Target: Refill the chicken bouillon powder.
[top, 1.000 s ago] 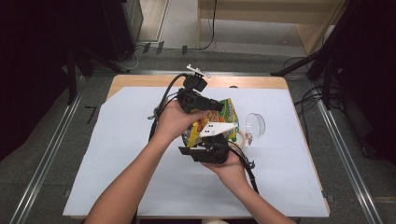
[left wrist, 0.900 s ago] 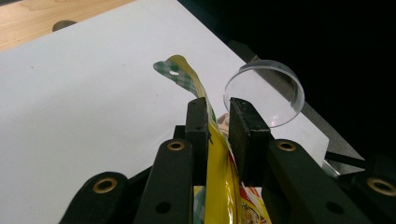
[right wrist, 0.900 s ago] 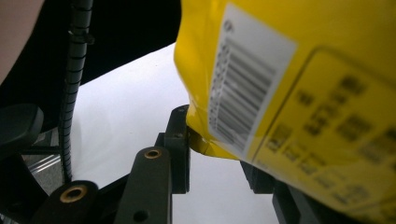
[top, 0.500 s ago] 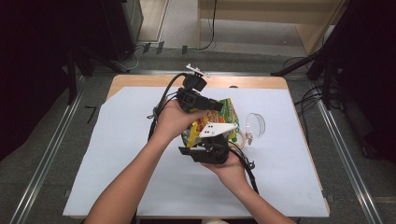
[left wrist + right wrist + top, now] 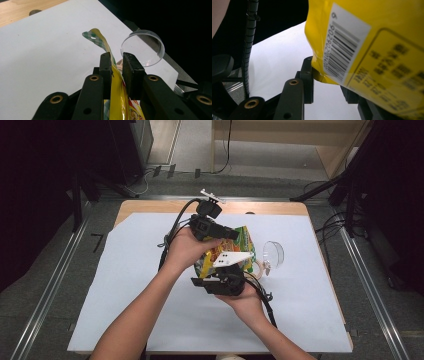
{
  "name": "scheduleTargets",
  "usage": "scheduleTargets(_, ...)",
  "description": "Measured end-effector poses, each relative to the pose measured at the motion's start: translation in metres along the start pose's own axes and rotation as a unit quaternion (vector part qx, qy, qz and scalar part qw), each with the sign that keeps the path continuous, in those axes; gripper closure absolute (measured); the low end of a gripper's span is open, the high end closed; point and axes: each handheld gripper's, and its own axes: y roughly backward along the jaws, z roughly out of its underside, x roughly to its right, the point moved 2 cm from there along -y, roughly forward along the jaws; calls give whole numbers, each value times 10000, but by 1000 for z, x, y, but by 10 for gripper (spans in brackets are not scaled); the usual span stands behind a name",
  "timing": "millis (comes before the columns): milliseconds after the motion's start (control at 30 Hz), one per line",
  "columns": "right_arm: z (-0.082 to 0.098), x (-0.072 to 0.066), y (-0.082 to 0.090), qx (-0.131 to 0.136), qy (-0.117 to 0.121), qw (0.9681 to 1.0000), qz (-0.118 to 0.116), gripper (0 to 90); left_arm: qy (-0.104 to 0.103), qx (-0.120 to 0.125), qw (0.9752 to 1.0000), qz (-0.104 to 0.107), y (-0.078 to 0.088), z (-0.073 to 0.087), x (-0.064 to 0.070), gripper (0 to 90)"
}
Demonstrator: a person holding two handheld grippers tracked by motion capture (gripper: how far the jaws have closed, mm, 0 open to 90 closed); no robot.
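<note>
Both grippers pinch the yellow snack bag above the white sheet: left gripper on its top edge, right gripper on a lower corner. A clear round lid lies just beside the bag.

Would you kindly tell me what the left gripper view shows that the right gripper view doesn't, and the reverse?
Left gripper view alone: the clear round dish beyond the claw, the wooden table edge, and the snack bag's green checked top edge curling upward.

Right gripper view alone: the barcode label and blurred printed panel on the bag's yellow back, plus a ribbed black cable.

Both: the yellow snack bag pinched between a claw's black jaws, left claw and right claw, over the white sheet.
</note>
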Motion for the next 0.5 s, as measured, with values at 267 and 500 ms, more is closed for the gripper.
scheduleTargets(267,0,-1,0,44,-12,10000,-29,691,-38,-70,10000,3,0,-1,3,791)
scheduleTargets(500,1,0,0,78,-22,10000,-57,699,-54,-105,9999,41,1,-2,7,797)
